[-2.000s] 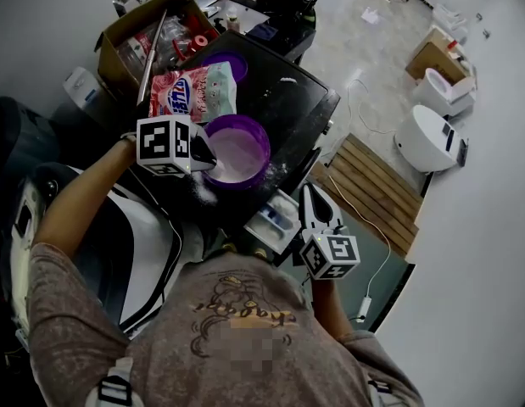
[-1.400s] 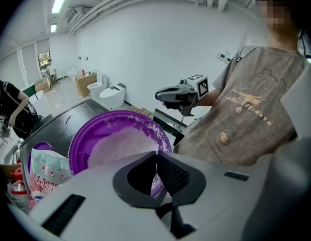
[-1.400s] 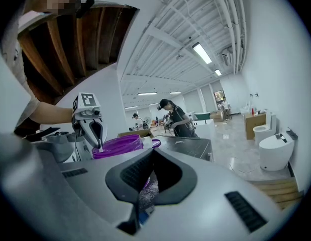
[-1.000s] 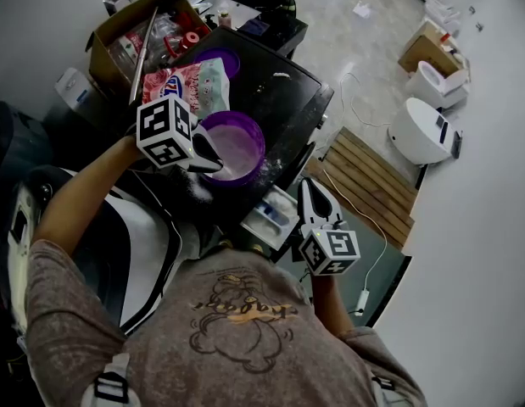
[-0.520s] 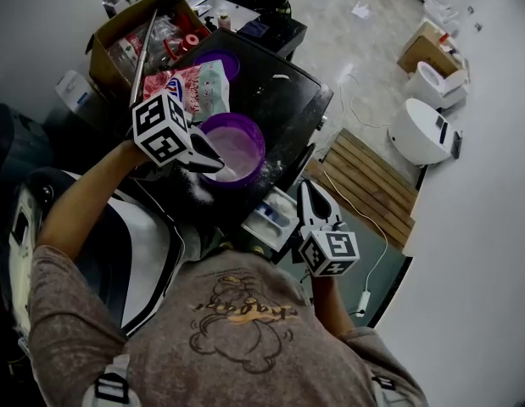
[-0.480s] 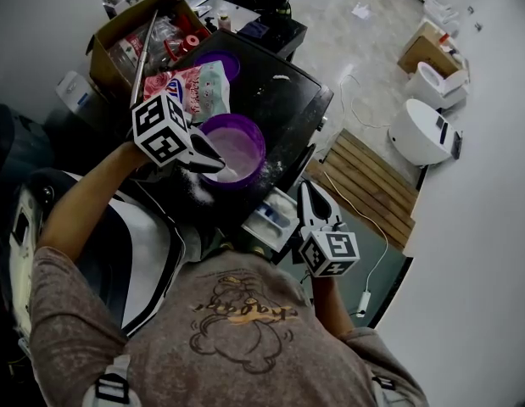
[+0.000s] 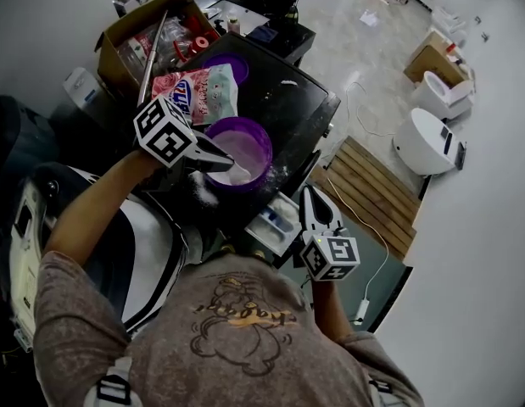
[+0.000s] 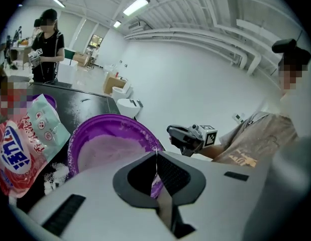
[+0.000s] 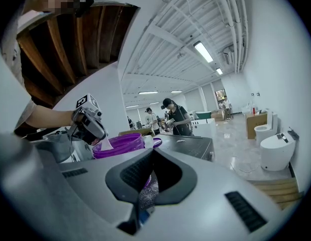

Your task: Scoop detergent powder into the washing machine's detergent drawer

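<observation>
Clearly the work is still early: the left tongs (image 7: 221,161), closed on a white scoop (image 7: 239,174), dip it into the powder in the purple bowl (image 7: 264,139). The detergent drawer (image 7: 279,219), just beside the bowl, is probably unfilled. The right tongs (image 7: 313,197), closed and empty, hover near the bowl. I cannot read the blue letters on the bag (image 7: 198,91) behind the bowl.

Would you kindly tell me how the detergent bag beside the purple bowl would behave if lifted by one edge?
The detergent bag lies flat and wrinkled on the machine top, so it would probably sag and fold rather than stay stiff. It looks partly full, so powder would likely shift to the low end. The smooth printed film may be slippery.
</observation>
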A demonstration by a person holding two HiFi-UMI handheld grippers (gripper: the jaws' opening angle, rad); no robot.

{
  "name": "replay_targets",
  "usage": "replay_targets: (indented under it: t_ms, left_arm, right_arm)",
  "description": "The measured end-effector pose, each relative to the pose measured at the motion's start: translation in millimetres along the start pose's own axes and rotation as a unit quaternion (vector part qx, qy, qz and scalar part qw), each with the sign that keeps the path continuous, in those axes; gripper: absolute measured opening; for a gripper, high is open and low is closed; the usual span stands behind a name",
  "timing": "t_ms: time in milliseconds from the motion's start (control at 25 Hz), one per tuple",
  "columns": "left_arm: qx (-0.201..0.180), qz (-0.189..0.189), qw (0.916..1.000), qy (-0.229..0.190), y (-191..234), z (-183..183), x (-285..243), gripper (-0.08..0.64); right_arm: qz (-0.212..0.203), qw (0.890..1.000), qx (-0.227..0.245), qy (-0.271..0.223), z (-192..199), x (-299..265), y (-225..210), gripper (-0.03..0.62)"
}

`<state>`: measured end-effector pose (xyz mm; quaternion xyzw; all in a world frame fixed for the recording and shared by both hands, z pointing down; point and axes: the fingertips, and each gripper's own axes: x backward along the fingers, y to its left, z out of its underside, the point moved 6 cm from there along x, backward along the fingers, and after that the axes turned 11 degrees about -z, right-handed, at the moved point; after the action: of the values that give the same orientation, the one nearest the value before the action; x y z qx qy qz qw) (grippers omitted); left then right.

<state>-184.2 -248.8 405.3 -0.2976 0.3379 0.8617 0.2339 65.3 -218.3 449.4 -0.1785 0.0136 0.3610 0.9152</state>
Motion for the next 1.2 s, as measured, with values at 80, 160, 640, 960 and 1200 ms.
replay_targets:
  t_ms: [80,160,640,960,1200]
  left_arm:
    - [0.019,-0.003,0.9997,-0.016,2,0,1,0.023]
    - [0.042,-0.005,0.9985,-0.034,6,2,3,0.023]
    - [0.143,-0.033,0.9778,-0.150,17,10,24,0.023]
    - [0.222,-0.038,0.9426,-0.247,12,12,38,0.023]
    - [0.272,-0.042,0.9055,-0.323,11,15,46,0.023]
  right_arm:
    - [-0.004,1.000,-0.008,-0.004,1,-2,0,0.000]
    - [-0.007,1.000,-0.009,-0.006,0,-4,-1,0.000]
    - [-0.016,1.000,-0.006,-0.002,-1,-15,0,0.000]
    - [-0.024,1.000,-0.012,-0.008,-2,-20,5,0.000]
    - [-0.026,1.000,-0.008,-0.012,-1,-19,9,0.000]
